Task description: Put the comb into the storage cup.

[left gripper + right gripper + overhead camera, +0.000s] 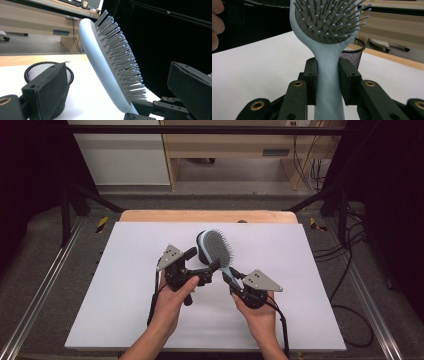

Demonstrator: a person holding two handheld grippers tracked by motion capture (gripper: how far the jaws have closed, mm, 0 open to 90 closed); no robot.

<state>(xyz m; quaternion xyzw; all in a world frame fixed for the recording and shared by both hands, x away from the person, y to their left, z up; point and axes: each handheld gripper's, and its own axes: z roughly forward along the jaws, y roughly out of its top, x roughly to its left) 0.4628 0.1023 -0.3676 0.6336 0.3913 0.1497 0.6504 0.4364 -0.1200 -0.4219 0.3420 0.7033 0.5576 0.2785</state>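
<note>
White sheet [125, 310] on wood desk [150, 216], dark frame around. One hairbrush [218, 249], one mesh cup [47, 72]. Right gripper [226, 274] jaws clamped on brush handle; left gripper [204, 261] jaws apart.

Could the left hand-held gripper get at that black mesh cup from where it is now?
Probably yes. The left hand-held gripper is open right beside the mesh cup, and the hairbrush is held above by the right hand-held gripper, seemingly clear of the path.

Even bright overhead light, soft shadows, dark surroundings, slightly soft focus.
</note>
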